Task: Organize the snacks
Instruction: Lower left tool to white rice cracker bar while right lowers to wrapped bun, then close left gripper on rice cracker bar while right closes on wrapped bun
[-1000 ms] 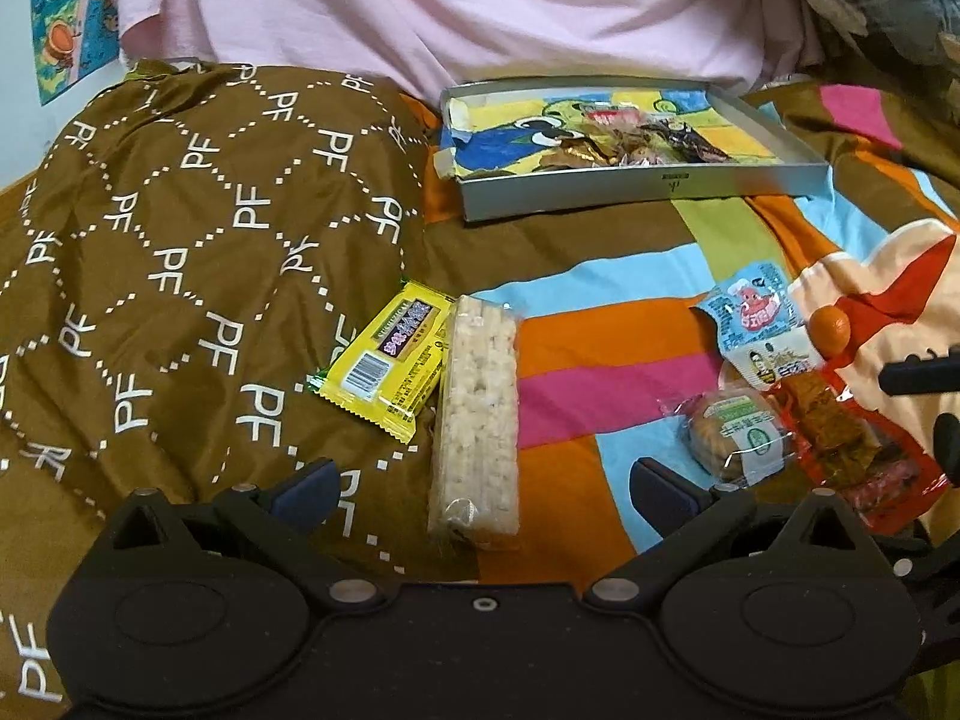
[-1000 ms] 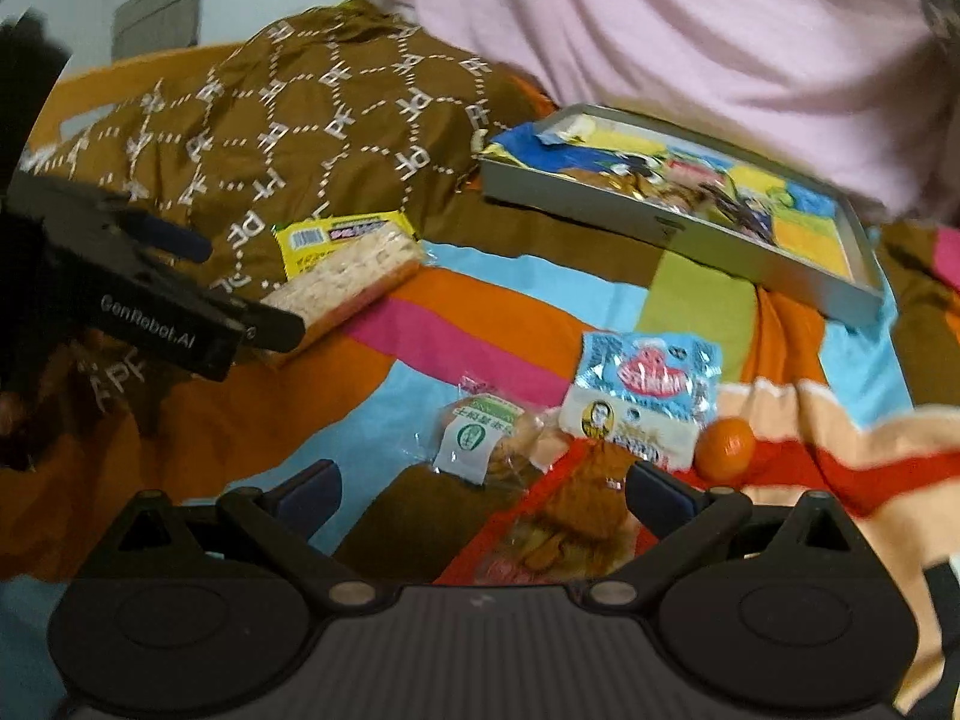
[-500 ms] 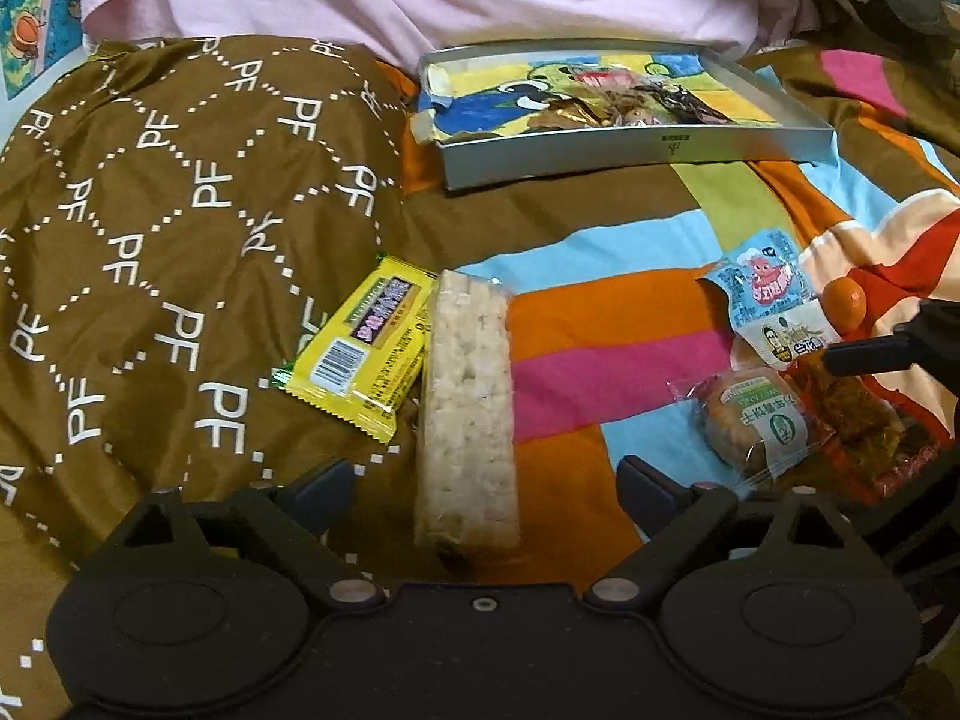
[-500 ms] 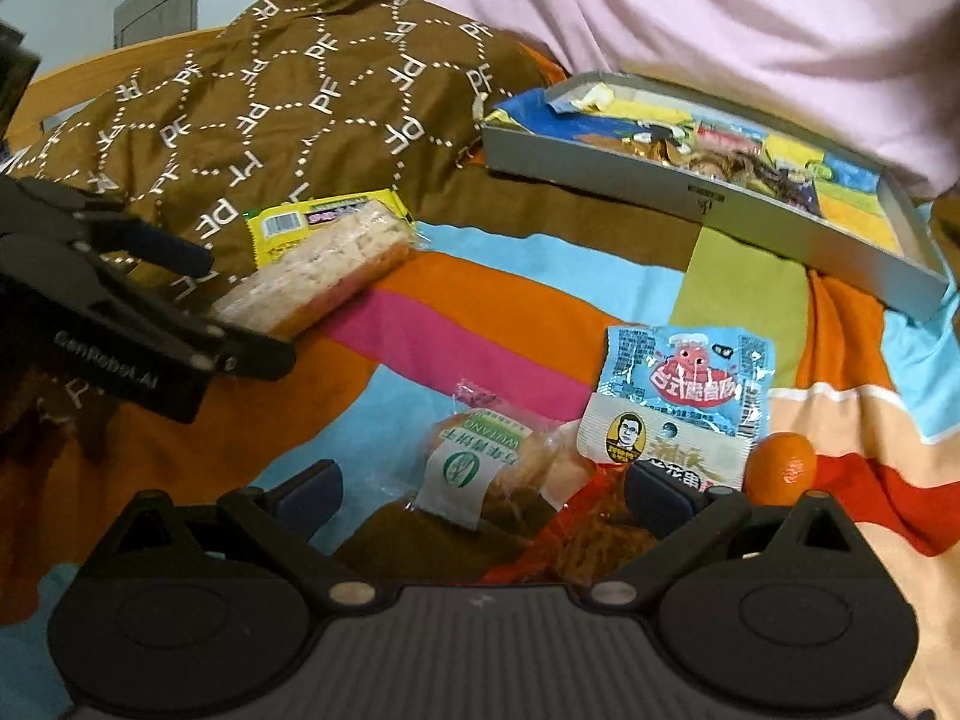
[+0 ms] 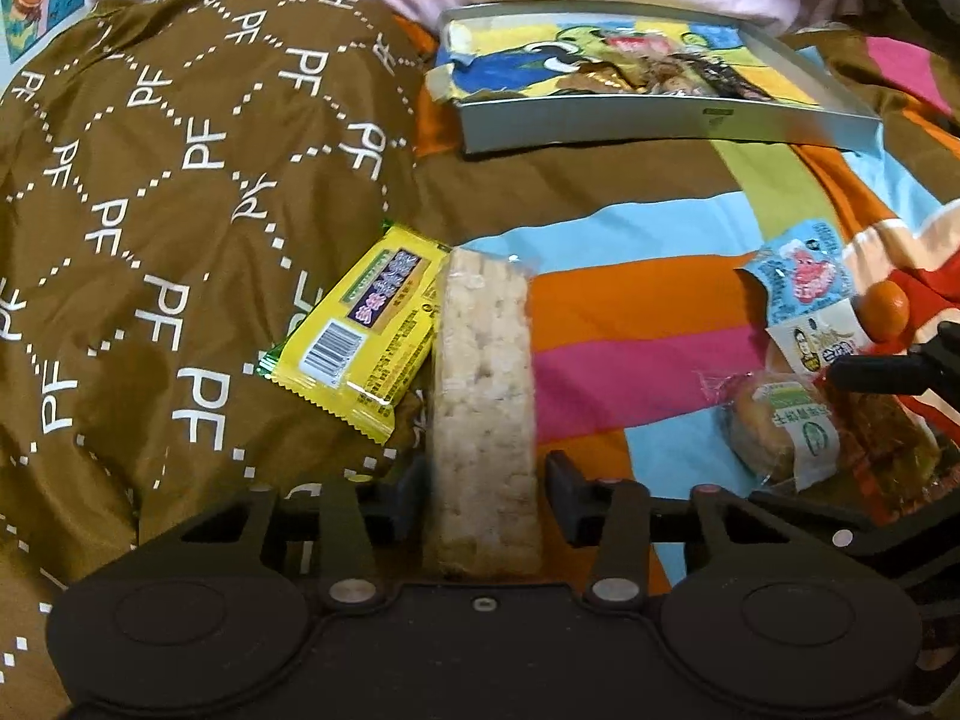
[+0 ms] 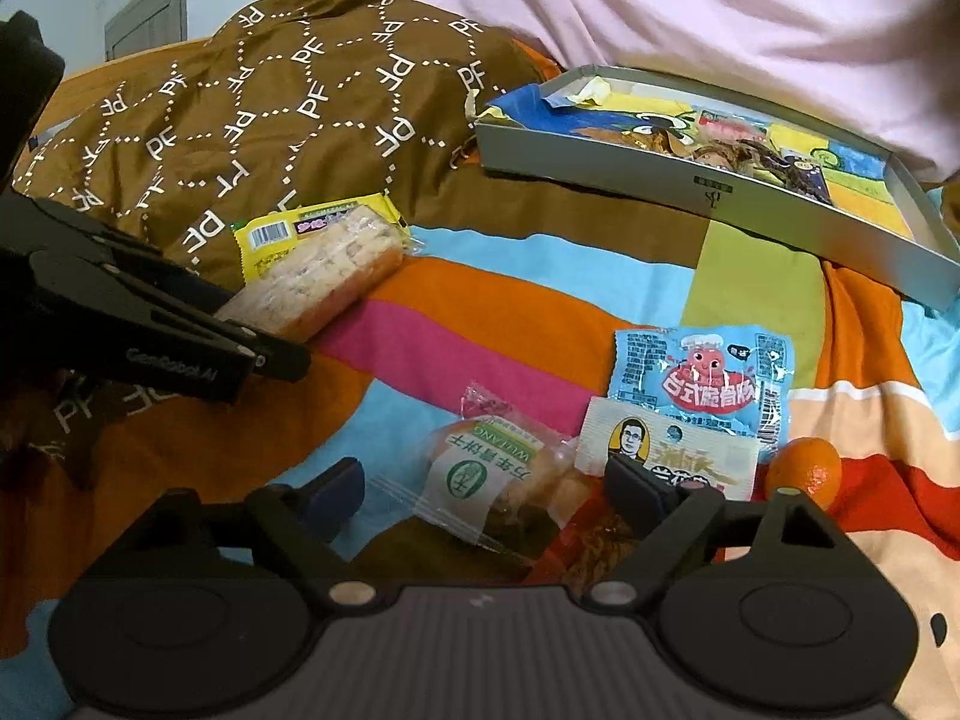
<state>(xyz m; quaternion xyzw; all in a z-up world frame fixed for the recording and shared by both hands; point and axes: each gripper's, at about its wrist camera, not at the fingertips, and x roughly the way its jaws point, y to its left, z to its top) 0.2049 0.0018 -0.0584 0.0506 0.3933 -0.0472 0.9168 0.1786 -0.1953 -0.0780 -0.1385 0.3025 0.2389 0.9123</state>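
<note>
The step in hand looks like picking loose snacks off the bed to carry them to the grey tray at the far side, which already holds a few wrapped pieces on a cartoon liner. The bed is covered by a striped quilt of orange, pink and blue, with a brown patterned blanket heaped on the left and pink cloth behind; a pale wall with a door shows far left in the right wrist view. The left gripper is closing, with the near end of the long rice bar between its jaws, the right one not quite touching. The right gripper is wide and closing around the wrapped bun. Next, I judge, each needs a firm pinch before lifting. A yellow packet lies just left of the bar; a blue packet and an orange lie right of the bun.
</note>
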